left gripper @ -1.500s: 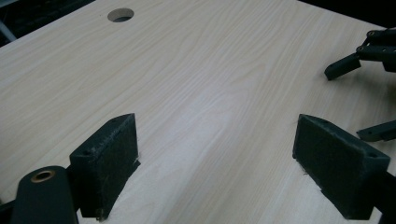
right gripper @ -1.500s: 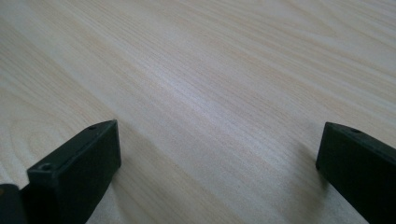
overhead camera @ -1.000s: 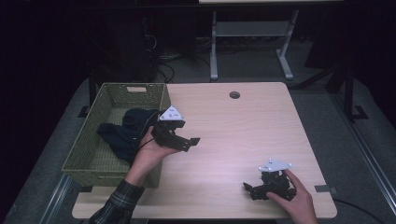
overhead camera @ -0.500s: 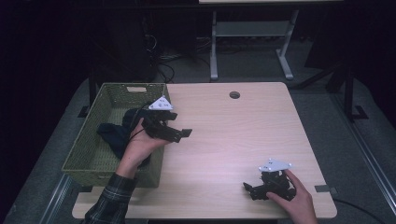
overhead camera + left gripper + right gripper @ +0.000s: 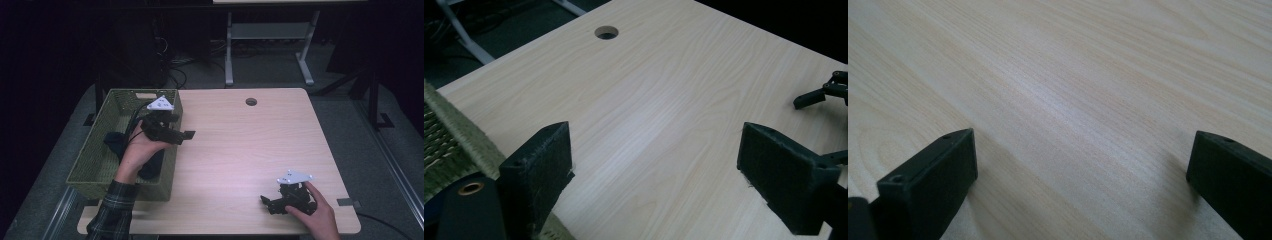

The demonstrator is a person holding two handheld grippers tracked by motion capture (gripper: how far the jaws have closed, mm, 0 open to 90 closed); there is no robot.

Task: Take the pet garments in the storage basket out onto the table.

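A green woven basket [image 5: 120, 186] stands at the table's left edge with a dark cloth [image 5: 114, 141] lying inside. A hand holds my left gripper [image 5: 186, 134] above the basket's right rim, pointing right over the table. In the left gripper view its jaws [image 5: 654, 170] stand wide apart with bare wood between them and the basket's rim [image 5: 449, 150] at the left. My right gripper [image 5: 266, 202] rests low on the table near the front right. It is open too, and its own view [image 5: 1083, 170] has nothing but wood grain between the jaws.
The light wooden table [image 5: 250, 150] has a round cable hole [image 5: 251, 102] near its far edge. From the left gripper view, the other gripper [image 5: 824, 92] sits far right. A desk frame [image 5: 270, 45] stands on the dark floor beyond the table.
My left gripper has moved left and back, from over the open table to above the basket's right rim. The right gripper has stayed put.
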